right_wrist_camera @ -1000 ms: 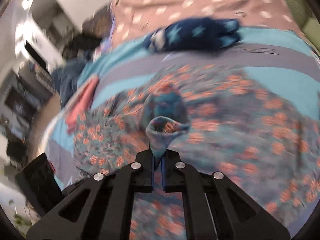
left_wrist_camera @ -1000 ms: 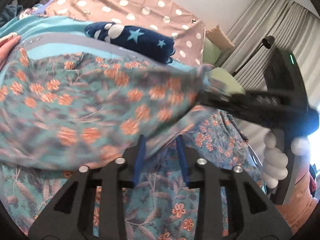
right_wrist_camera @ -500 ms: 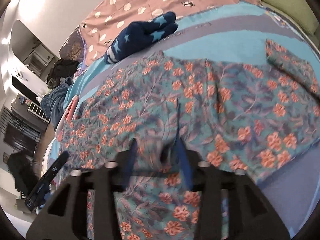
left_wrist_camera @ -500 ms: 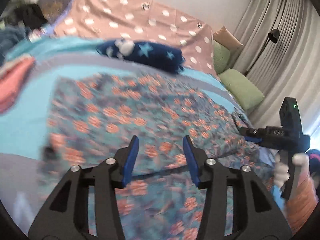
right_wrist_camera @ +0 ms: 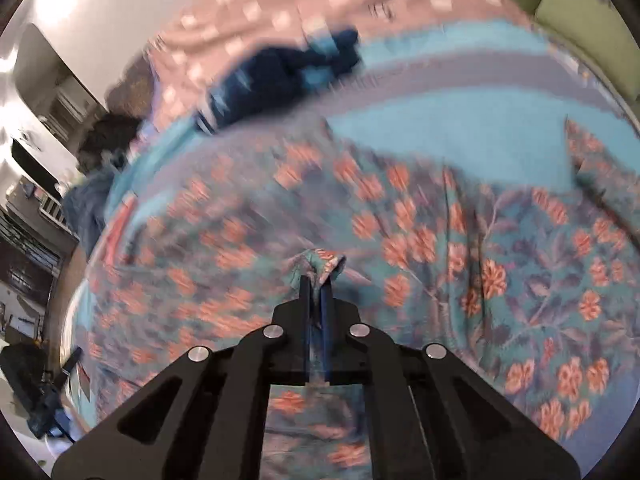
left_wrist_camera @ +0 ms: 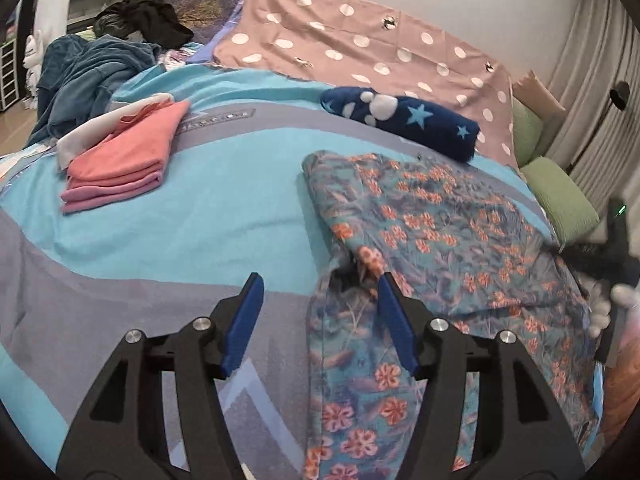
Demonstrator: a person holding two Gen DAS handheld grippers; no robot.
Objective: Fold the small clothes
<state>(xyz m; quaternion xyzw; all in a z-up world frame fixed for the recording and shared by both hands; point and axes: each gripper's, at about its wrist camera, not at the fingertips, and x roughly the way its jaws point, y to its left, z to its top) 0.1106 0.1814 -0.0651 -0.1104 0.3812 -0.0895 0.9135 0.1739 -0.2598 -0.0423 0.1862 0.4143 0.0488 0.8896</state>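
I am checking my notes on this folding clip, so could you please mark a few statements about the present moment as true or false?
1. The left hand-held gripper is open and holds nothing. True.
2. The right hand-held gripper is open above the floral garment. False: it is shut on a pinch of that garment.
3. A folded pink stack lies on the bed, apart from the floral garment. True.
4. The navy star-print item lies on top of the pink stack. False: it lies by itself beyond the floral garment, near the polka-dot cover.
5. Green pillows lie at the right edge of the bed. True.
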